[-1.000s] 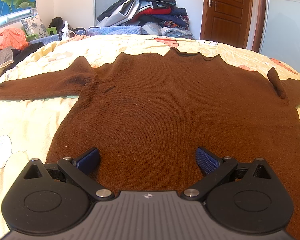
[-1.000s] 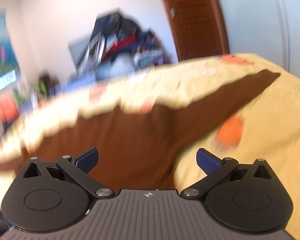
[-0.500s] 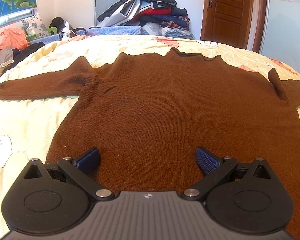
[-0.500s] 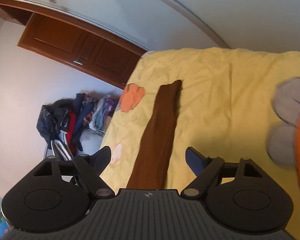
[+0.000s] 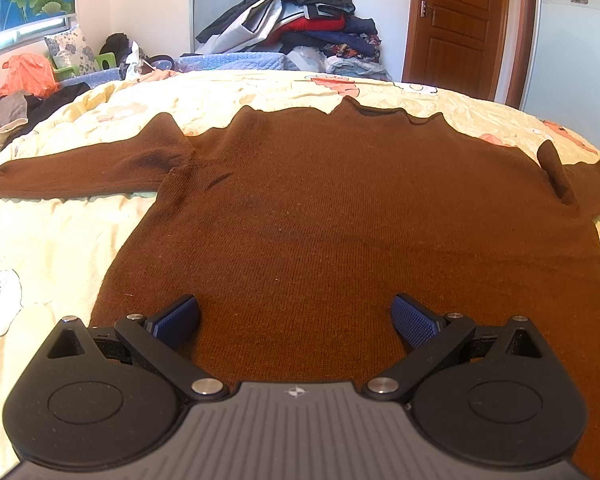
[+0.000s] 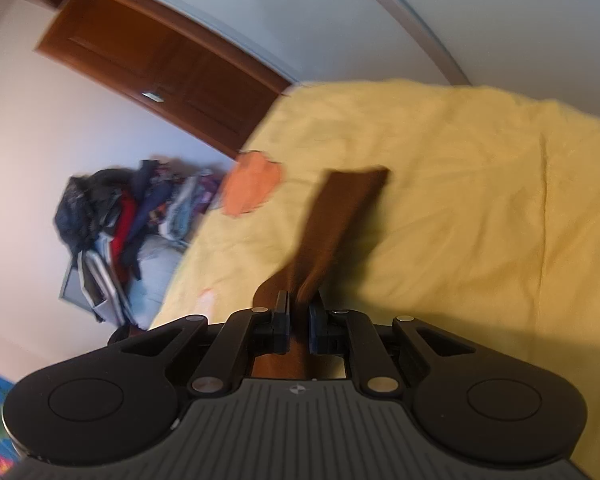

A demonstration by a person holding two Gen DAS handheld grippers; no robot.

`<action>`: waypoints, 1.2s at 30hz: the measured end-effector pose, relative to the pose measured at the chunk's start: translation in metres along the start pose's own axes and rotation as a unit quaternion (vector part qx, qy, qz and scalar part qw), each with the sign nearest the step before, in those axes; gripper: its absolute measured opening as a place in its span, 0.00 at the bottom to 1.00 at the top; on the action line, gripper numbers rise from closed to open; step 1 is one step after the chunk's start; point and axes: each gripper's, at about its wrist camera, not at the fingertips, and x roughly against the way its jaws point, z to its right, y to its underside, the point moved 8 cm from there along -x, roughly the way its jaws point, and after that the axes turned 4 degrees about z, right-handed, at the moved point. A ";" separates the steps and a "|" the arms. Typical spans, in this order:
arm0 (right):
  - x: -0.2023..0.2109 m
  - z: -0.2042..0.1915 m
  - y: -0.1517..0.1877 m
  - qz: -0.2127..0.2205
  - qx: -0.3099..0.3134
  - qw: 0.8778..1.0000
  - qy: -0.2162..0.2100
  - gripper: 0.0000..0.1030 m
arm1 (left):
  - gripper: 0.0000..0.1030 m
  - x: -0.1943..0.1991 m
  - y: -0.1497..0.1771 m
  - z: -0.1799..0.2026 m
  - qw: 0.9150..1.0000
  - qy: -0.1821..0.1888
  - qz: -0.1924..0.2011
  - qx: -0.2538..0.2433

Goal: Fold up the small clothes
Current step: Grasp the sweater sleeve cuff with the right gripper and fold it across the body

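- The brown sweater (image 5: 340, 220) is lying spread flat across the bed (image 5: 52, 248), its neck pointing toward the far wall and one sleeve stretching out to the left.
- The left tongs (image 5: 296, 318) are hanging over the sweater's hem with their blue pads wide apart, gripping nothing.
- The right tongs (image 6: 299, 316) are sitting pinched together on the sweater's other sleeve (image 6: 336, 220), the cuff lying out over the yellow bedspread.
- A heap of clothes (image 5: 300, 24) is piling up beyond the bed, beside the wooden door (image 5: 456, 24).
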 end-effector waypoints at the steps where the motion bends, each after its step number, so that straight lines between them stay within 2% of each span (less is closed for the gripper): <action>1: 0.012 -0.021 0.009 0.002 0.029 0.999 -0.017 0.15 | 1.00 0.000 0.000 0.000 1.000 0.001 0.000 0.001; 3: 0.038 -0.077 0.043 -0.009 0.079 0.994 -0.079 0.15 | 1.00 -0.001 -0.001 0.000 1.000 0.003 0.002 0.005; 4: 0.050 -0.109 0.068 -0.025 0.106 0.987 -0.117 0.15 | 1.00 0.000 -0.001 0.000 1.000 0.004 0.002 0.007; 6: 0.074 -0.172 0.127 -0.055 0.166 0.968 -0.181 0.16 | 1.00 0.001 -0.001 -0.001 1.000 0.005 0.003 0.008; 8: 0.094 -0.225 0.202 -0.114 0.198 0.943 -0.242 0.25 | 1.00 0.000 -0.001 0.001 1.000 0.003 0.001 0.005; 10: 0.112 -0.257 0.274 -0.197 0.208 0.911 -0.297 0.78 | 1.00 -0.001 -0.001 0.001 1.000 0.003 0.001 0.003; 11: 0.120 -0.265 0.303 -0.221 0.215 0.901 -0.306 0.85 | 1.00 0.000 -0.001 0.000 1.000 0.004 0.001 0.003; 13: 0.136 -0.263 0.330 -0.208 0.231 0.904 -0.294 0.82 | 1.00 0.001 -0.001 -0.001 1.000 0.013 0.001 0.003; 15: 0.143 -0.244 0.341 -0.191 0.243 0.915 -0.260 0.82 | 1.00 0.005 -0.003 -0.006 1.000 0.026 -0.003 0.014; 17: 0.153 -0.217 0.349 -0.185 0.260 0.919 -0.229 0.82 | 1.00 0.014 -0.008 -0.015 0.996 0.056 -0.002 0.067; 18: 0.158 -0.203 0.350 -0.182 0.268 0.921 -0.216 0.83 | 1.00 0.017 -0.014 -0.018 0.991 0.086 -0.002 0.106; 19: 0.162 -0.189 0.352 -0.181 0.274 0.922 -0.205 0.83 | 1.00 0.018 -0.022 -0.019 0.982 0.121 -0.003 0.148; 21: 0.163 -0.165 0.354 -0.181 0.280 0.925 -0.181 0.83 | 1.00 0.008 -0.041 -0.017 0.964 0.164 -0.014 0.206; 22: 0.162 -0.155 0.357 -0.182 0.279 0.927 -0.171 0.83 | 1.00 -0.002 -0.052 -0.011 0.958 0.178 -0.024 0.223; 24: 0.155 -0.143 0.361 -0.173 0.283 0.927 -0.175 0.83 | 1.00 -0.022 -0.068 0.004 0.953 0.197 -0.038 0.226; 26: 0.156 -0.142 0.362 -0.172 0.276 0.928 -0.181 0.86 | 1.00 -0.045 -0.081 0.023 0.958 0.192 -0.044 0.207; 29: 0.155 -0.144 0.365 -0.173 0.281 0.925 -0.189 0.92 | 0.96 -0.083 -0.087 0.051 0.977 0.145 -0.075 0.140; 30: 0.156 -0.144 0.365 -0.173 0.282 0.924 -0.191 0.94 | 0.90 -0.093 -0.085 0.061 0.980 0.136 -0.091 0.116; 31: 0.156 -0.145 0.366 -0.173 0.285 0.923 -0.191 0.94 | 0.90 -0.100 -0.086 0.070 0.984 0.123 -0.093 0.084; 32: 0.157 -0.145 0.366 -0.173 0.286 0.923 -0.192 0.95 | 0.76 -0.102 -0.089 0.076 0.988 0.113 -0.084 0.060; 33: 0.157 -0.146 0.366 -0.174 0.286 0.922 -0.194 0.96 | 0.37 -0.106 -0.091 0.083 0.990 0.106 -0.082 0.035; 34: 0.157 -0.148 0.366 -0.175 0.285 0.922 -0.196 0.98 | 0.12 -0.108 -0.093 0.085 0.992 0.094 -0.078 0.017; 36: 0.158 -0.149 0.365 -0.179 0.282 0.921 -0.201 0.99 | 0.06 -0.108 -0.102 0.081 0.994 0.084 -0.073 0.015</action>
